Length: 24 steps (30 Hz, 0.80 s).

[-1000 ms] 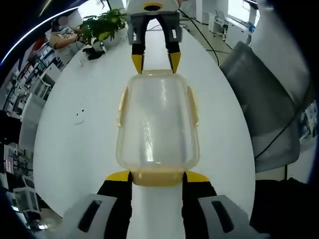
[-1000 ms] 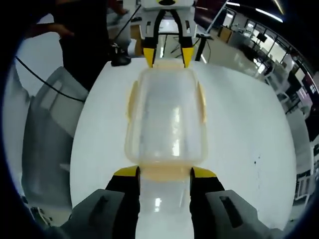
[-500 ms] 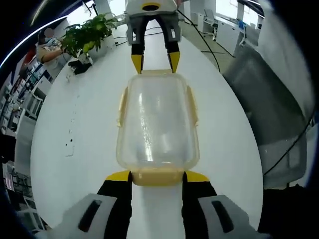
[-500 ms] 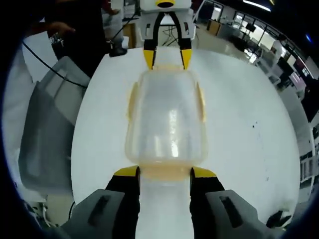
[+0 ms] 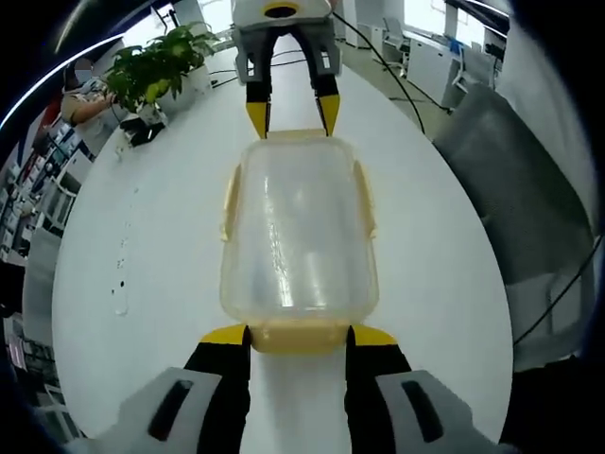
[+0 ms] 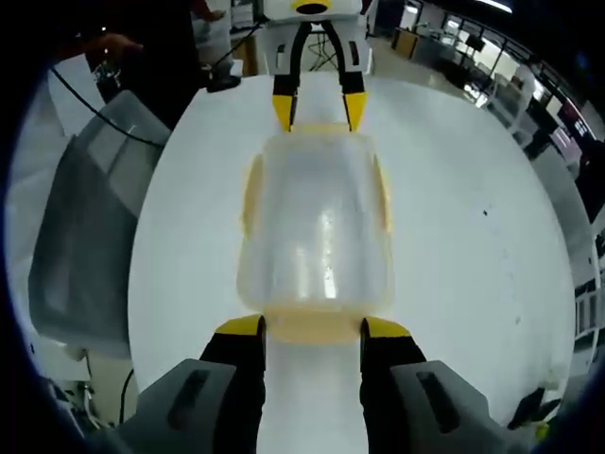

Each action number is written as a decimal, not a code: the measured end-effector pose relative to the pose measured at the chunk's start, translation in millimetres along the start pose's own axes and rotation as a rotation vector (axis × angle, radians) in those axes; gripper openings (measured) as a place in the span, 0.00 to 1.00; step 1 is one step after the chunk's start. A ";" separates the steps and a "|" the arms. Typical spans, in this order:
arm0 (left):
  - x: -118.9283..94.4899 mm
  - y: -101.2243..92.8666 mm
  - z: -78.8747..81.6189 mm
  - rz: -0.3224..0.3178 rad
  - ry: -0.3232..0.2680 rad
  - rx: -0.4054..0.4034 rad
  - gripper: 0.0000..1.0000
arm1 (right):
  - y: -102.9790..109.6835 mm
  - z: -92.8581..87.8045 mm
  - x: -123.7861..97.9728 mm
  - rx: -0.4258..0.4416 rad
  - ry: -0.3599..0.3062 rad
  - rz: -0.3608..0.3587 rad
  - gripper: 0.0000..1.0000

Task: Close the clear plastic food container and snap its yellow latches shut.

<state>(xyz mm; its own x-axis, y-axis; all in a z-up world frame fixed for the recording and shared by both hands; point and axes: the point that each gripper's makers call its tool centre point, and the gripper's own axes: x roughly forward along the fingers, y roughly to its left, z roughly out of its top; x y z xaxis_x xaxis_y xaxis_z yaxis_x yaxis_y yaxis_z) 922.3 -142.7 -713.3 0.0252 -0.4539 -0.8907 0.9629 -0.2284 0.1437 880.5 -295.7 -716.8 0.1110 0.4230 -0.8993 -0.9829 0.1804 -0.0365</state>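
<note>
Container position: I see the clear plastic food container (image 5: 299, 232) resting on the white tabletop (image 5: 142, 246), lid already seated, directly between the two grippers.
Long axis: It runs straight from one gripper to the other; each short end faces a gripper, and the long sides lie off to either side.
Left gripper: The left gripper (image 5: 299, 333) has its fingers (image 5: 225, 334) set apart at about the width of the near end latch (image 5: 299, 336), one on each side of it. I cannot tell whether they press on it.
Right gripper: The right gripper (image 6: 312, 327) mirrors this at the opposite short end, fingers (image 6: 240, 326) flanking that end latch (image 6: 312, 326); contact likewise unclear.
Side latches: The yellow side latches (image 5: 230, 199) on the long sides appear flared outward; I judge them not yet snapped.
Nearer hand: Neither. Each gripper sits at its own end, equally close.
Next move requirement: I judge the side latches need a sideways approach, across the long axis.
</note>
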 end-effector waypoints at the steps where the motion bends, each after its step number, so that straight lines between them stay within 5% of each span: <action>1: 0.3 -0.3 0.0 -0.003 -0.002 -0.005 0.33 | 0.2 0.0 0.5 0.002 0.000 0.003 0.35; 24: 8.4 -1.6 -5.9 -0.021 -0.006 -0.027 0.33 | -1.8 -3.3 10.2 0.005 0.012 0.035 0.36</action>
<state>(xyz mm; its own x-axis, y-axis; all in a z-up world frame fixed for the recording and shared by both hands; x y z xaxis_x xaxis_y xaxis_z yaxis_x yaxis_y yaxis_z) 922.6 -141.0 -723.6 0.0034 -0.4547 -0.8906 0.9701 -0.2145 0.1132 882.9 -294.7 -727.3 0.0753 0.4185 -0.9051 -0.9853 0.1707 -0.0030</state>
